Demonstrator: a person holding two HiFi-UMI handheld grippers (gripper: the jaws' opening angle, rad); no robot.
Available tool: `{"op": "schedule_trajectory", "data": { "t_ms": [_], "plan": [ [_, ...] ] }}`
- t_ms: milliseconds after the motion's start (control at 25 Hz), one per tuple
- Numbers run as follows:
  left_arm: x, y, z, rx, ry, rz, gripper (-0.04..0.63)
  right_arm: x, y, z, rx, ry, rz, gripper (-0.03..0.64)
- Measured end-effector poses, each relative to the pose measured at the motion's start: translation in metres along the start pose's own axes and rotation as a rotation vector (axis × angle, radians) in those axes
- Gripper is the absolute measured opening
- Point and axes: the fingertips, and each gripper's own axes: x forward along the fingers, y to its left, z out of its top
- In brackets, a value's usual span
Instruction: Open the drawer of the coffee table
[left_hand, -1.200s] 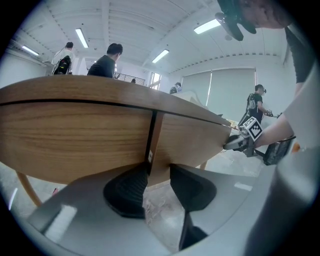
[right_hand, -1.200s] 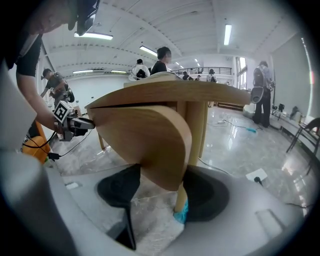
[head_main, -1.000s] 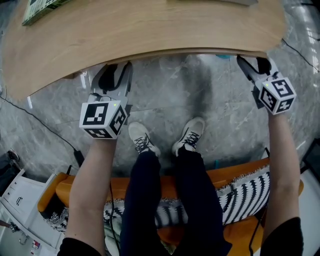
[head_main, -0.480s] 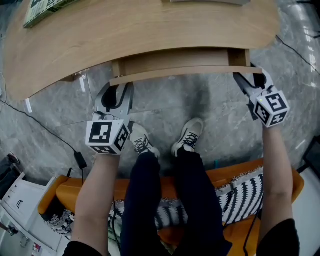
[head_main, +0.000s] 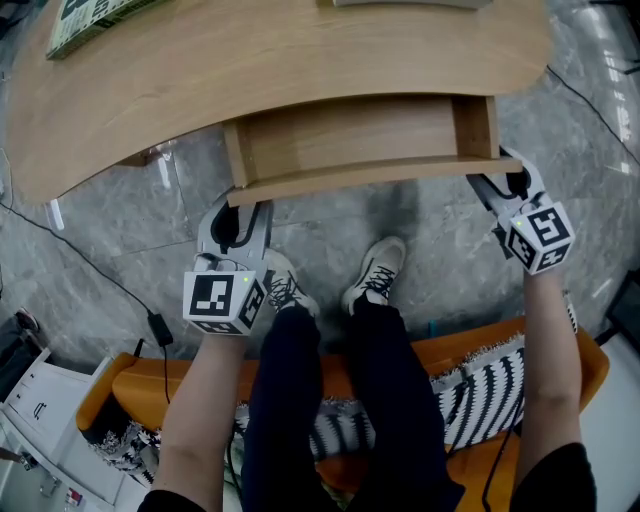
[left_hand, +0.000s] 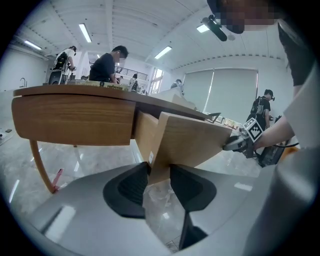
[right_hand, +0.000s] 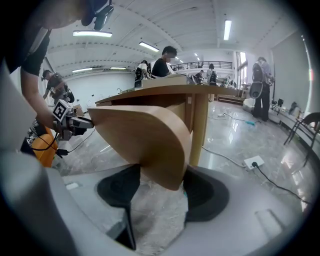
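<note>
Head view: drawer (head_main: 360, 140) stands partway out from under the wooden counter (head_main: 250, 60). Left gripper (head_main: 237, 203) sits at the left end of its front, right gripper (head_main: 492, 178) at the right end.
Left gripper view: fingers (left_hand: 131, 184) pinch the drawer front's lower corner.
Right gripper view: fingers (right_hand: 204, 192) clamp the front's rounded corner.

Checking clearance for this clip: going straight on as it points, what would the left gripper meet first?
The drawer front: the left gripper grips its corner; behind that, probably the drawer's side wall.
</note>
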Motion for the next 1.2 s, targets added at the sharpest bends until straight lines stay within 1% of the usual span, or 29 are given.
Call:
{"op": "schedule_trajectory", "data": {
  "t_ms": [440,840,1200],
  "plan": [
    [-0.017,-0.011,-0.015,-0.011,0.02,0.011,0.127,-0.014,0.013,-0.017,0.003,0.002,-0.003,0.258],
    [-0.036,-0.026,-0.047,-0.017,0.096,0.004,0.127,-0.026,0.031,-0.049,0.01,0.055,0.001,0.258],
    [-0.04,-0.03,-0.073,-0.011,0.154,0.005,0.127,-0.025,0.042,-0.075,0.025,0.095,0.003,0.258]
  ]
}}
